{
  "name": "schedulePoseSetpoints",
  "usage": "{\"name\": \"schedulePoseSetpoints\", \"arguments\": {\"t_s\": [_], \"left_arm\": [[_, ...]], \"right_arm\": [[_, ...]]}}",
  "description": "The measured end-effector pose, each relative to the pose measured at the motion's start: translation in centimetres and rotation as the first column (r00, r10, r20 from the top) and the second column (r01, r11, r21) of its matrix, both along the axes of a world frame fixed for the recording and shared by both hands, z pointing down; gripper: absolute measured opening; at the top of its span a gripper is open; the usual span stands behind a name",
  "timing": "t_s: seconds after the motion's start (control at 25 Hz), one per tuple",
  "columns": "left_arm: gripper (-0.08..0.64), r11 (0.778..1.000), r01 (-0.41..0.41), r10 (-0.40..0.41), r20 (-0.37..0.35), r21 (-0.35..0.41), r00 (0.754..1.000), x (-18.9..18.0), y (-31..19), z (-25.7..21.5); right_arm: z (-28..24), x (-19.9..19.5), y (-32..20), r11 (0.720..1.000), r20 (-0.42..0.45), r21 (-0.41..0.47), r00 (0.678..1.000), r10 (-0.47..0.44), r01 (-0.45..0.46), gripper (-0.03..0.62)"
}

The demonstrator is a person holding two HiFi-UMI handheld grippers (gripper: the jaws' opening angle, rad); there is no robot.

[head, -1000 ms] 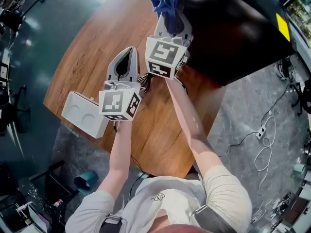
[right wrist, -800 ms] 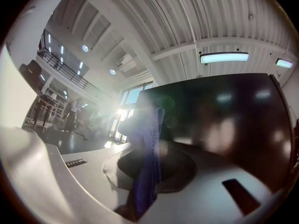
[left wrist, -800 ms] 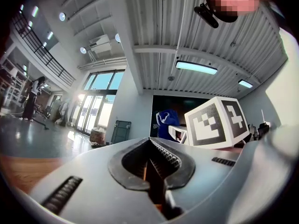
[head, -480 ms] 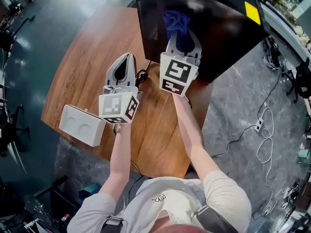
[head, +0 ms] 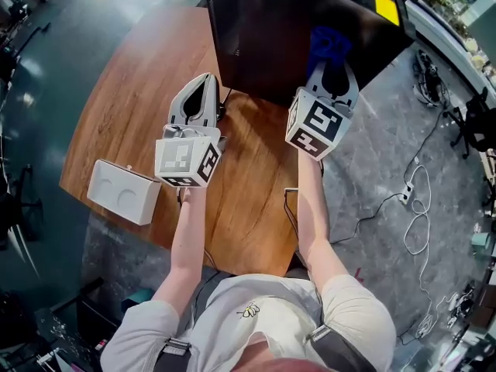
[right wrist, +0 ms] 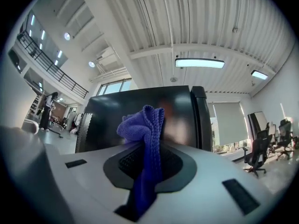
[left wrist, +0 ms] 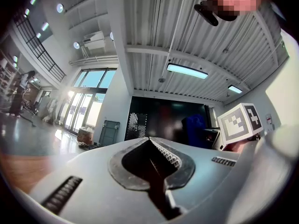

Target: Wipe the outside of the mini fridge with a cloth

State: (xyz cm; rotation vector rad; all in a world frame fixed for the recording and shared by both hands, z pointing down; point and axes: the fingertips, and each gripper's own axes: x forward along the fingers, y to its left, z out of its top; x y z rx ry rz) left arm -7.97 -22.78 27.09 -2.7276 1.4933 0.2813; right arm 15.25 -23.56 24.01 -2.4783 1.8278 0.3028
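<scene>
A person standing at a wooden table [head: 128, 91] holds a gripper in each hand before a black mini fridge [head: 263, 29] that fills the top centre of the head view. The right gripper [head: 332, 62], at upper right of centre, has its fingers [right wrist: 210, 171] clenched on a blue cloth [head: 326, 43]. The cloth bunches out past the tips and lies over the fridge's dark surface near its right-hand corner. In the right gripper view the cloth [right wrist: 145, 125] stands up directly in front of the fridge's glossy black face [right wrist: 107, 111]; whether it actually touches the surface cannot be told. The left gripper [head: 203, 84] is held over the table left of centre, just short of the fridge's near edge, with its fingers [left wrist: 93, 171] pressed together on nothing. Its own view shows the fridge [left wrist: 159, 120] ahead in the distance and the blue cloth to the right. A yellow sticker [head: 386, 8] marks the fridge at the upper right of the frame. A white box [head: 124, 192] sits at the table's lower left edge, well apart from both grippers. Cables [head: 418, 215] trail across the grey floor [head: 380, 169] at right.
</scene>
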Motion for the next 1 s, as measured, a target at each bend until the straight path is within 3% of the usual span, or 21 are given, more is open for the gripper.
{"name": "schedulePoseSetpoints", "arguments": {"t_s": [0.52,0.76,1.0], "left_arm": [[0.005,1.000,-0.007,0.007,0.015,0.018,1.000,0.5,1.6,-0.9],[0.005,1.000,-0.020,0.020,-0.012,-0.003,1.000,0.6,1.9,-0.6],[0.005,0.999,-0.030,0.030,-0.017,0.025,0.999,1.7,2.7,-1.7]], "right_arm": [[0.3,7.2,3.9,0.988,0.017,-0.001,0.988,0.156,-0.156,0.062],[0.7,9.8,4.6,0.981,0.054,-0.015,0.980,0.192,-0.191,0.061],[0.4,11.1,5.5,0.979,0.047,-0.020,0.977,0.206,-0.205,0.062]]}}
